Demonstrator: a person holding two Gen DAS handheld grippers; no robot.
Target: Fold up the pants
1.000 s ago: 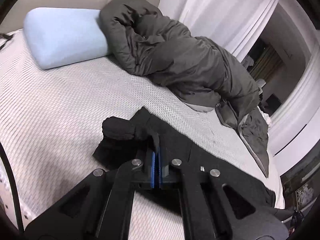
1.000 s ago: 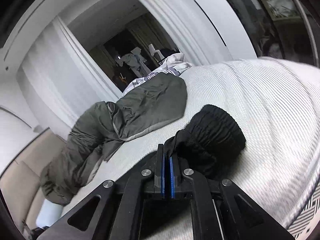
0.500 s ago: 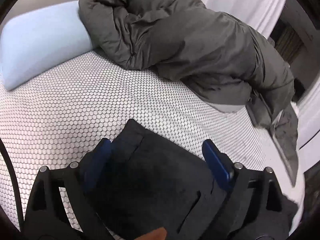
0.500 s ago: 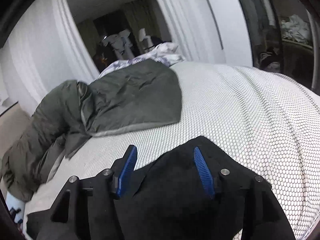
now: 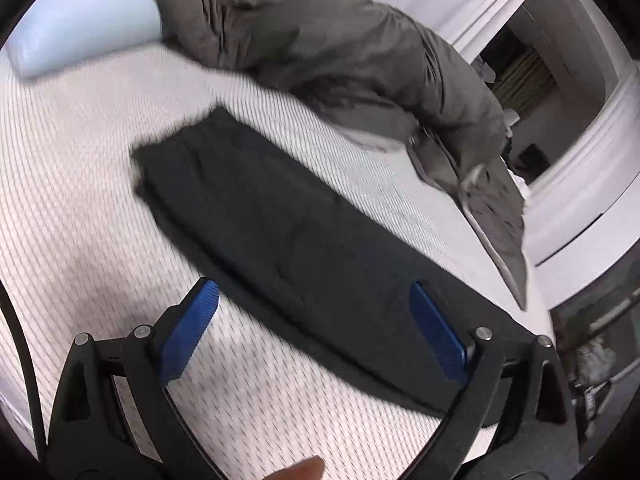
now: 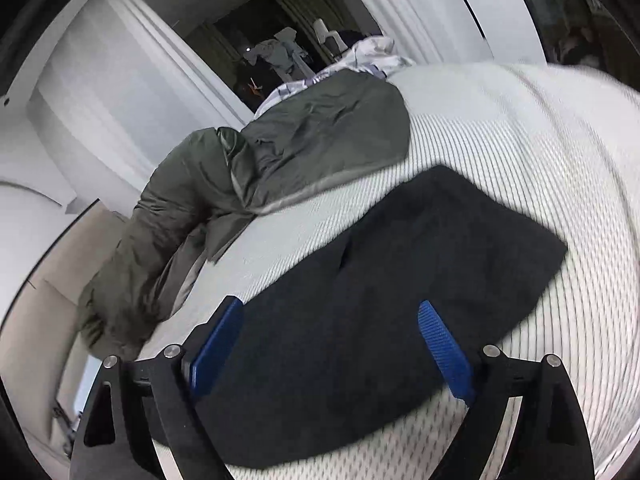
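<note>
Pants (image 5: pixel 304 240) one, grippers two, pillow (image 5: pixel 80 20) one

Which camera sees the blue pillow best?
The left wrist view. The pillow lies at the head of the bed, beside the grey blanket, almost wholly in view. In the right wrist view the blanket covers that end, so no pillow can be made out.

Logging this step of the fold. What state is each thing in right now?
Left claw: open, jaws just widened, holding nothing.
Right claw: open, jaws just widened, holding nothing.
Black pants: released, lying flat in a long strip on the mattress.
Grey duvet: bunched up.
Pillow: lying flat.
</note>
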